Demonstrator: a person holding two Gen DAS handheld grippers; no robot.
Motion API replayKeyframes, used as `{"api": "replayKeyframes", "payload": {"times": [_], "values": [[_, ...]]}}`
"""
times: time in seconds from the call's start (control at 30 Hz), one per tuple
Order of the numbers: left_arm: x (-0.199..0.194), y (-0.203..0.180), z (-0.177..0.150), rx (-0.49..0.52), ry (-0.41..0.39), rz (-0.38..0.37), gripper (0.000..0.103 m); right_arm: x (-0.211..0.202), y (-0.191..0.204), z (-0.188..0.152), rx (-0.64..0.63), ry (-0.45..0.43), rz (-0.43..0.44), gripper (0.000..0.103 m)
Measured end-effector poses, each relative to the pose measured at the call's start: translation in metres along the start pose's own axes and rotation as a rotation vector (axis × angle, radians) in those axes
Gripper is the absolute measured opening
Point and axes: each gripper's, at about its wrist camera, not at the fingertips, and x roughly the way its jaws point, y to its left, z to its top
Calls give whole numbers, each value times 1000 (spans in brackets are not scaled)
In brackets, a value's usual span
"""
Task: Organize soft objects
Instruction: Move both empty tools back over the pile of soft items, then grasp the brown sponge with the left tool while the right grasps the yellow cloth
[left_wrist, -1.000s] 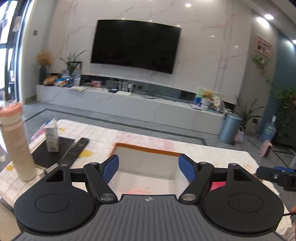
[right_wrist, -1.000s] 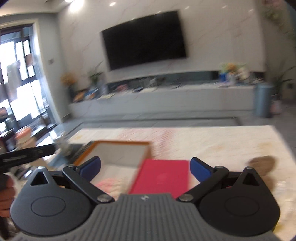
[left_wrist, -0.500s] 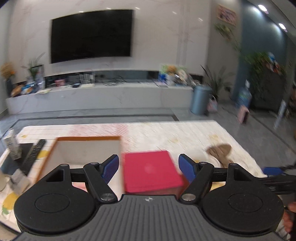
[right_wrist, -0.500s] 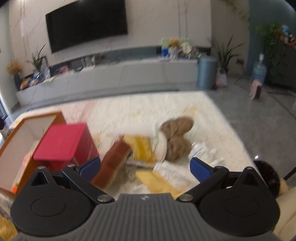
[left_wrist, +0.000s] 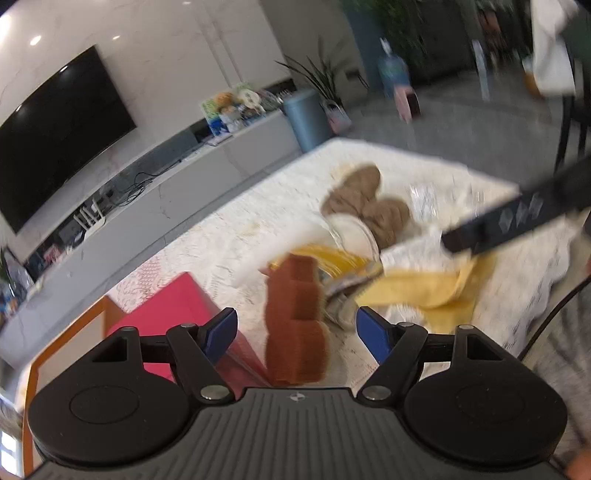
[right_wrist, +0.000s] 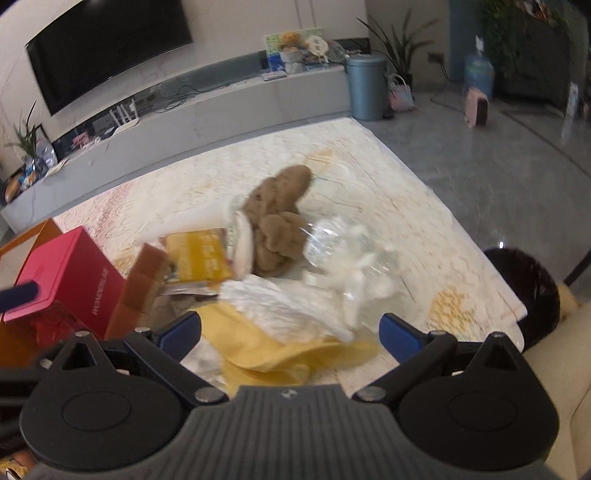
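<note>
Left claw: the left gripper (left_wrist: 296, 334) hangs with its blue-tipped fingers spread wide and nothing between them, low centre of the left wrist view.
Right claw: the right gripper (right_wrist: 290, 332) is likewise released, fingers apart and gripping nothing, above the yellow cloth (right_wrist: 273, 350).
Soft pile: heaped mid-frame on the pale patterned table cover (right_wrist: 369, 173); the brown plush toy (right_wrist: 277, 218) sits at the far side, white crinkled fabric (right_wrist: 280, 306) and a clear plastic wrap (right_wrist: 347, 251) toward the right.
Brown sponge: the stepped brown sponge (left_wrist: 295, 321) stands directly ahead of the left claw, just beside the red box (left_wrist: 177, 314).
Only in the left view: the right tool's black arm (left_wrist: 517, 218) crossing the upper right over the pile; the orange-rimmed box (left_wrist: 66, 354) at lower left.
Only in the right view: lettering on the red box's side, too blurred to read; a yellow packet (right_wrist: 199, 254) beside the plush; a dark round bin (right_wrist: 524, 295) at the right edge, off the table.
</note>
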Motion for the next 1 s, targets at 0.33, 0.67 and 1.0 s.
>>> {"api": "replayKeyframes", "payload": {"times": [0.33, 0.67, 1.0], "values": [[63, -26, 0, 94, 124, 150, 87, 17, -31, -4, 98, 38, -20, 100], [92, -20, 10, 43, 223, 176, 79, 22, -30, -4, 94, 48, -18, 100], [86, -10, 7, -47, 209, 132, 38, 23, -29, -3, 96, 47, -6, 100]]}}
